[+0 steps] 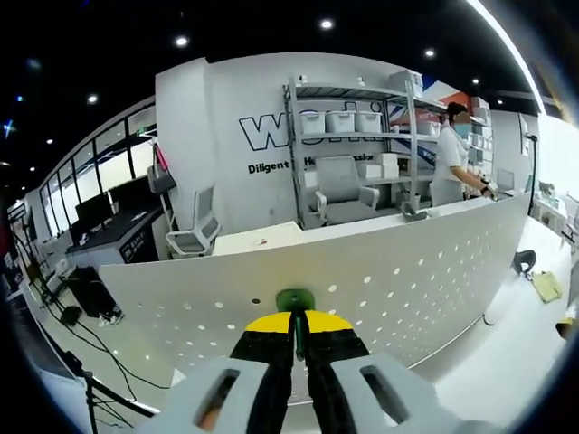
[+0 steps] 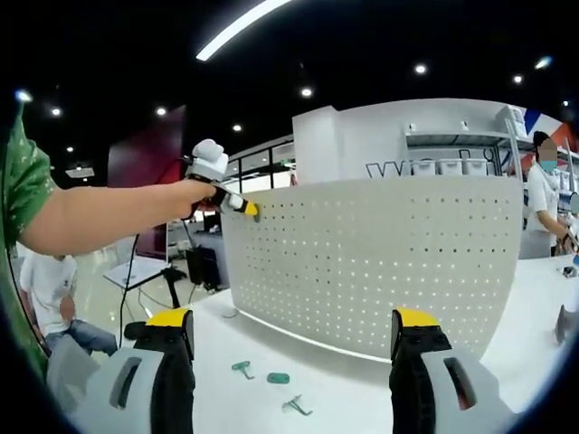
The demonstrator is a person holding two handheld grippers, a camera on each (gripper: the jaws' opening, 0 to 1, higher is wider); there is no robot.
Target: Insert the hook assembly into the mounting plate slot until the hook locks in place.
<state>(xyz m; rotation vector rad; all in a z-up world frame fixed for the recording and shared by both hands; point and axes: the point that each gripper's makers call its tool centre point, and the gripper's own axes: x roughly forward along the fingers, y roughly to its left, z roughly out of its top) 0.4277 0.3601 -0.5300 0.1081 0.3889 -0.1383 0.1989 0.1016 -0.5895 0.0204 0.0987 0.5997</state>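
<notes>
Insertion is in hand, I judge: the left gripper [image 1: 298, 336] has its jaws clenched on a green hook [image 1: 295, 302] at the top edge of the white perforated plate [image 2: 380, 262]. Next it needs seating into a slot until it locks. The right gripper [image 2: 289, 348] hangs wide open, holding nothing, above 3 spare hooks [image 2: 279, 378] on the near table [image 2: 344, 398].

Left gripper view close against pegboard [image 1: 380, 280] top edge; right gripper view farther back (facing same board).
</notes>
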